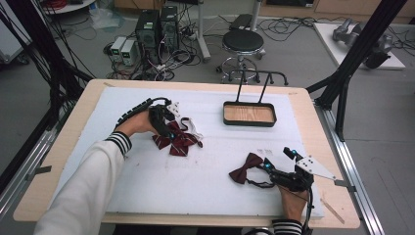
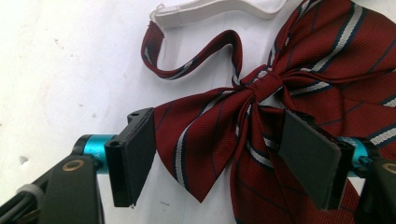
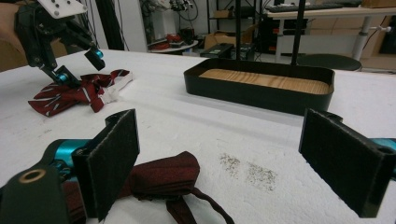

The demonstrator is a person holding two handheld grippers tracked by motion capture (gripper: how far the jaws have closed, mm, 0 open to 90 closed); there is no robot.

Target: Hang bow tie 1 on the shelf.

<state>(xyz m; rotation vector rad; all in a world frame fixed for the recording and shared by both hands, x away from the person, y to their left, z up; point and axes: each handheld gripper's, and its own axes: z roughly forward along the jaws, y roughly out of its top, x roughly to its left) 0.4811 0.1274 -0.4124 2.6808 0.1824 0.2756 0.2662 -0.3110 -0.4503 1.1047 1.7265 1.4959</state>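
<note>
A dark red striped bow tie [image 1: 178,142] with a white elastic strap [image 2: 210,14] lies left of centre on the white mat. My left gripper [image 1: 169,129] points down over it. Its open jaws stand on either side of one wing of the striped bow tie [image 2: 210,140], and the pads do not squeeze it. A plain maroon bow tie [image 1: 247,166] lies near the front right. My right gripper [image 1: 280,159] rests low beside it, jaws wide open. The maroon bow tie [image 3: 163,175] lies by the left jaw, with nothing between the pads. Farther off are the left gripper [image 3: 80,64] and the striped tie [image 3: 70,95].
A black tray [image 1: 249,124] with a wooden bottom and a tall wire handle stands at the back right of the mat [image 1: 195,181]. The tray [image 3: 261,95] lies ahead of my right gripper. Beyond the table are a stool [image 1: 242,41] and computers [image 1: 156,29] on the floor.
</note>
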